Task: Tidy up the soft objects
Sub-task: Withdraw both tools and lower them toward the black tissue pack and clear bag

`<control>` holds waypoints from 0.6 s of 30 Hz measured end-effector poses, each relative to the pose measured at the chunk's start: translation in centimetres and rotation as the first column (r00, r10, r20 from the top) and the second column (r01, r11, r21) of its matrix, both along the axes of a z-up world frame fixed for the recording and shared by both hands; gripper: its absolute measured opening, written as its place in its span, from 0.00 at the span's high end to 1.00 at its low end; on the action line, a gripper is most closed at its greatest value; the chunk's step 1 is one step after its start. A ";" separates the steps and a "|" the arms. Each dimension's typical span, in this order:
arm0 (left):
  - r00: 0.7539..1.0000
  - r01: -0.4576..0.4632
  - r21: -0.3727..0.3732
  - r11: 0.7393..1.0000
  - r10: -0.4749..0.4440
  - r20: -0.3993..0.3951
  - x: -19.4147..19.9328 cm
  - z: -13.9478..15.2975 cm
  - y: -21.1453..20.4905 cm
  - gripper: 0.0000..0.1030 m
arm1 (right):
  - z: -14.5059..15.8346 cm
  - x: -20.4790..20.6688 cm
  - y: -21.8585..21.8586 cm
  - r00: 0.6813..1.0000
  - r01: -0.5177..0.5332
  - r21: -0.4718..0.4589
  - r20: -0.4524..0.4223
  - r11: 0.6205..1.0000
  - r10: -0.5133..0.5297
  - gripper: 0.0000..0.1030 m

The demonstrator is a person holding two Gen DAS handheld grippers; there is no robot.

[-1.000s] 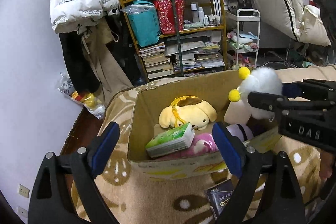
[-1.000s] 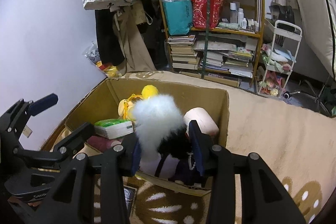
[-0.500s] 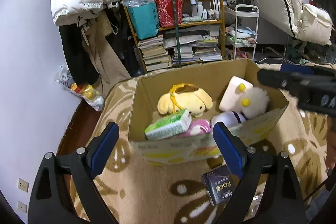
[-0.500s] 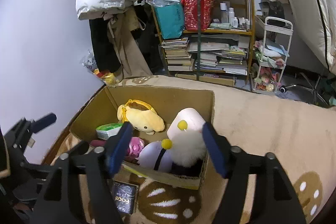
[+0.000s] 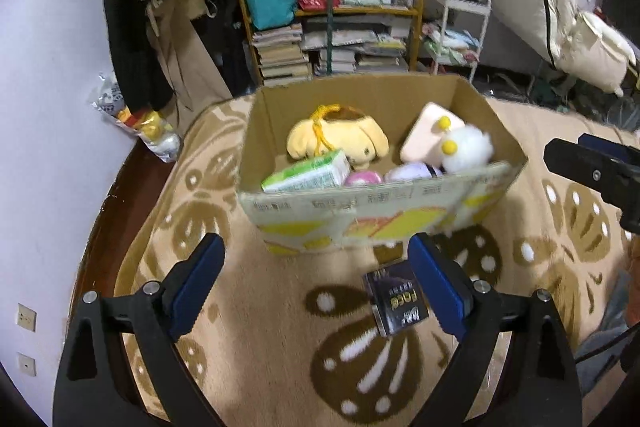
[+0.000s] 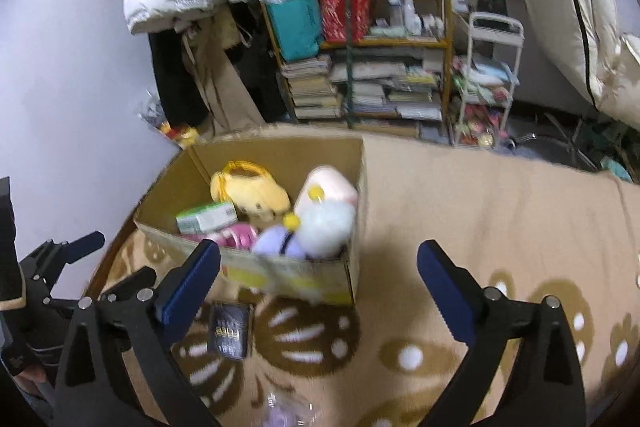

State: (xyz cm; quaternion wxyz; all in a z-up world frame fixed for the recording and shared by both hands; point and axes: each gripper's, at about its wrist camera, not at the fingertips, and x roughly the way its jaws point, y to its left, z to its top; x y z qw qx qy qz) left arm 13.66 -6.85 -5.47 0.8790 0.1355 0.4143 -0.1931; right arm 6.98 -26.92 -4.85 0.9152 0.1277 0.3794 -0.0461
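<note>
A cardboard box [image 5: 360, 211] [image 6: 280, 155] stands on the patterned blanket. In it lie a white fluffy plush with yellow balls [image 5: 468, 147] [image 6: 326, 223], a yellow dog plush [image 5: 340, 139] [image 6: 252, 189], a green tissue pack [image 5: 308, 175] [image 6: 206, 217], a pale pink cushion [image 5: 424, 135], a lilac plush [image 6: 272, 243] and a pink toy [image 5: 364, 179]. My left gripper [image 5: 314, 251] hovers before the box's front wall, its jaws wide and still opening, nothing between them. My right gripper [image 6: 319, 253] is back from the box's right corner; its jaws are opening wide and hold nothing.
A dark packet [image 5: 398, 299] [image 6: 230, 331] lies on the blanket [image 6: 480, 207] just in front of the box. Behind the box stand a crowded shelf [image 5: 332, 7] and a white trolley [image 5: 460, 27]. A wall and hanging coats close off the left.
The right gripper let go of the white fluffy plush, which now lies in the box, then spread wide and drew back. The left gripper also pulled back from the box.
</note>
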 end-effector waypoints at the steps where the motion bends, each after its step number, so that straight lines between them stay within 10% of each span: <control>1: 1.000 0.009 0.014 1.000 -0.009 -0.006 -0.2 -0.2 -0.2 0.11 | -0.2 -0.3 0.1 1.000 0.000 -0.001 -0.013 1.000 0.000 0.00; 18: 0.992 0.063 0.059 0.996 -0.056 -0.116 -1.1 -3.6 -1.6 0.11 | -4.9 -2.6 4.1 0.972 -0.089 -0.035 -0.221 0.995 0.079 0.00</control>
